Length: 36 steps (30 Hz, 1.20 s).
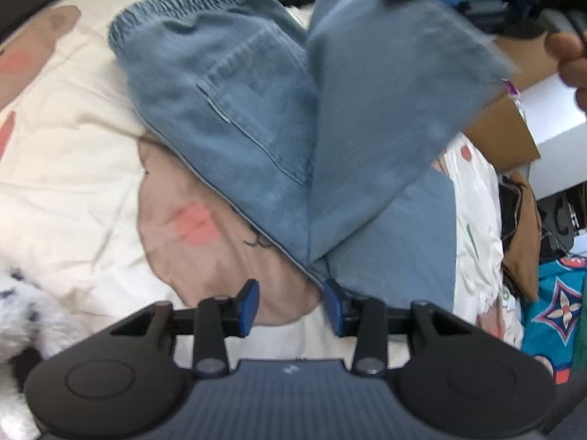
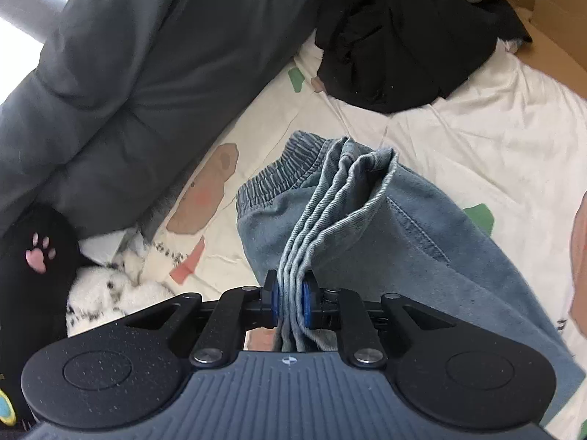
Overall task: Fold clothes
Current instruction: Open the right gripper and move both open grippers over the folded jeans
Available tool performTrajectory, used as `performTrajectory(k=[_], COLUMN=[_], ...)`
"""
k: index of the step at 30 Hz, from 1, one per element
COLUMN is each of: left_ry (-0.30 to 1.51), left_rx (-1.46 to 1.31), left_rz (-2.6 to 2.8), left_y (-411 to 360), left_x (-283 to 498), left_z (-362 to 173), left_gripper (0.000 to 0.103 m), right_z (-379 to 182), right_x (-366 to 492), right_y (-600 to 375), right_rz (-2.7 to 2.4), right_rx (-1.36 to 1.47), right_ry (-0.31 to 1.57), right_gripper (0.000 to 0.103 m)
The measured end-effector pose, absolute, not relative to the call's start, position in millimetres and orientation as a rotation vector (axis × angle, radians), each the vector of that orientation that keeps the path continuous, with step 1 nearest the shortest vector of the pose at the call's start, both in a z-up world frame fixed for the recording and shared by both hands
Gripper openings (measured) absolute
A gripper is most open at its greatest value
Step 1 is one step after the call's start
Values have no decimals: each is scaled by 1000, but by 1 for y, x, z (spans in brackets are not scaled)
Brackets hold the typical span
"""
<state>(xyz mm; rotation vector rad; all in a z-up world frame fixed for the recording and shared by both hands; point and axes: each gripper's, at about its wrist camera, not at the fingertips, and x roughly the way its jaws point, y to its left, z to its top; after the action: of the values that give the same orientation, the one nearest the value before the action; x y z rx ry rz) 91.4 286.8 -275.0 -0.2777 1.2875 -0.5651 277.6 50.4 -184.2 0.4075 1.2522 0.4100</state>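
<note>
jeans (image 1: 256, 117): soft blue denim, elastic waistband far, legs doubled back toward it | left gripper (image 1: 291, 302): jaws apart, empty | right gripper (image 2: 290, 302): jaws clamped on bunched hems

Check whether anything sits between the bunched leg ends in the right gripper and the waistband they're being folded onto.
Nothing visible does. The right gripper pinches the leg ends above the jeans, and the waistband lies uncovered on the bedsheet.
</note>
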Motion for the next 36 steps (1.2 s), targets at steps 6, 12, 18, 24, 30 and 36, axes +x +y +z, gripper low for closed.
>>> performTrajectory(k=[6, 12, 18, 24, 30, 36], left_ry=[1261, 1238, 1176, 1118, 1071, 1086], left_rx=[-269, -263, -291, -289, -232, -154], left_rz=[-515, -470, -446, -434, -427, -369], left_y=[293, 294, 290, 274, 246, 215], left_x=[96, 104, 115, 137, 157, 176], left_z=[-268, -262, -249, -234, -227, -230], left_gripper=[54, 61, 64, 70, 79, 80], right_z=[-179, -165, -141, -117, -111, -130], right_x=[281, 278, 276, 273, 254, 202], right_y=[42, 26, 7, -17, -42, -65], right_rz=[418, 402, 385, 356, 274, 196], right_rx=[447, 442, 409, 385, 347, 399], right_ry=[1237, 1221, 1193, 1149, 1091, 1042], right_gripper=[36, 36, 36, 38, 42, 43])
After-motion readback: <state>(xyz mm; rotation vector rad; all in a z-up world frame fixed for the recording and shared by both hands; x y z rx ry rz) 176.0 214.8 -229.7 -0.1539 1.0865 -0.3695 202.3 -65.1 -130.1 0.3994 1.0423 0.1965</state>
